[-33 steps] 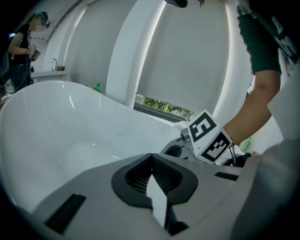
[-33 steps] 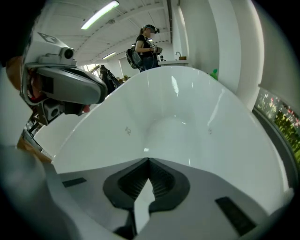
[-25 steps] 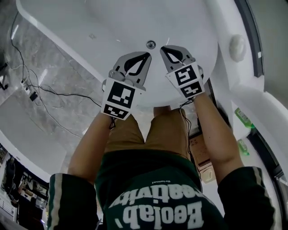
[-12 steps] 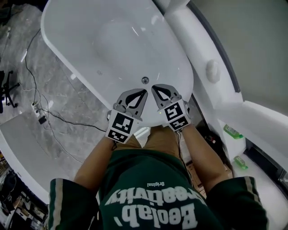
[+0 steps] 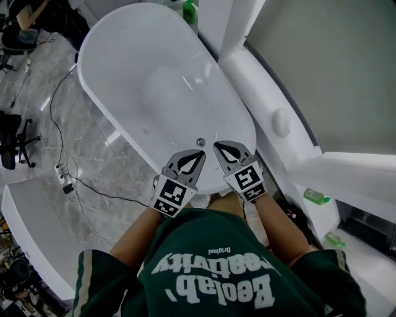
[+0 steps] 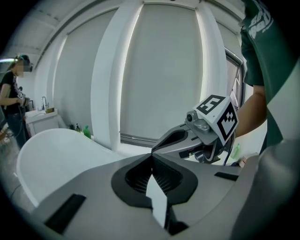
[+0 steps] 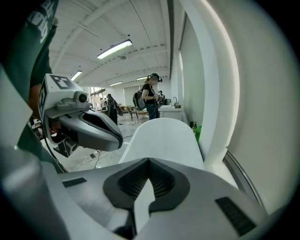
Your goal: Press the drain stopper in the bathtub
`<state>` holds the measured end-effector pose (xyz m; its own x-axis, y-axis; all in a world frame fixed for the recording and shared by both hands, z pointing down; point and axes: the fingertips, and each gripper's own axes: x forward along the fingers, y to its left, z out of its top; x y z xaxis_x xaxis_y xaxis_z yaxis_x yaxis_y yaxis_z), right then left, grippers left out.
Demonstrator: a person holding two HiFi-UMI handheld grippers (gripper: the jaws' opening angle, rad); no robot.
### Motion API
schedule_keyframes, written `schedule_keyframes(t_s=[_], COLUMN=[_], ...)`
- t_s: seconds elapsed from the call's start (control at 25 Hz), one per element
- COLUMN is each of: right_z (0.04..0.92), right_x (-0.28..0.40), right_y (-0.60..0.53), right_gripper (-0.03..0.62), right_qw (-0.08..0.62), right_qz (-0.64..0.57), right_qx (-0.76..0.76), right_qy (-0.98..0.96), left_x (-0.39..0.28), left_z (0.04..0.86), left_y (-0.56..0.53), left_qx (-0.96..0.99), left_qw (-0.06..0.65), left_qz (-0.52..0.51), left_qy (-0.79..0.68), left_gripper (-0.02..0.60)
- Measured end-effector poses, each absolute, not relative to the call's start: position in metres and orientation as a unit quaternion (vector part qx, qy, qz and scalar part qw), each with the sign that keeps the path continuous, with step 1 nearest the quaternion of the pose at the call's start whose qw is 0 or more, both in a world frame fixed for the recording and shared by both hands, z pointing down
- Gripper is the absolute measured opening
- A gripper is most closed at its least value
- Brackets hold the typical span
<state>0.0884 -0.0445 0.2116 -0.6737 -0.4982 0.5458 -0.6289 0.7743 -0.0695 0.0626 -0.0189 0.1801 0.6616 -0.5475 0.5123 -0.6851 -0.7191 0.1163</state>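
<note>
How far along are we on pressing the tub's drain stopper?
Done: nothing confirmed; whether the drain stopper is down can't be told. In hand: left gripper and right gripper, both shut and empty, held above the bathtub, clear of the stopper. Left: lower one onto it and press.

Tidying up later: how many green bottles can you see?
3: one green bottle beyond the bathtub's far end, two more bottles low at the right; others may be hidden.
</note>
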Motion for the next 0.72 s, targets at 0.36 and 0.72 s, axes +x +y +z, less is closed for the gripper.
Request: schedule_keyframes(t_s=[0.36,0.72], right_z=[0.177,0.142], right_x=[0.113,0.145], right_y=[-0.024,-0.001], right_gripper=[0.014,0.014], right_qw=[0.215,0.148], right_qz=[0.131,0.135], right_qx=[0.320,0.309], right_qy=[-0.913,-0.930], left_x=[0.063,0.076], left_z=[0.135,0.109], left_y=[-0.013,-0.013], left_qx=[0.895,0.895], left_qw=[0.128,0.111], left_qz=[0.197,0.178], left_qy=[-0.378,-0.394], left_gripper=[0.009,0.009])
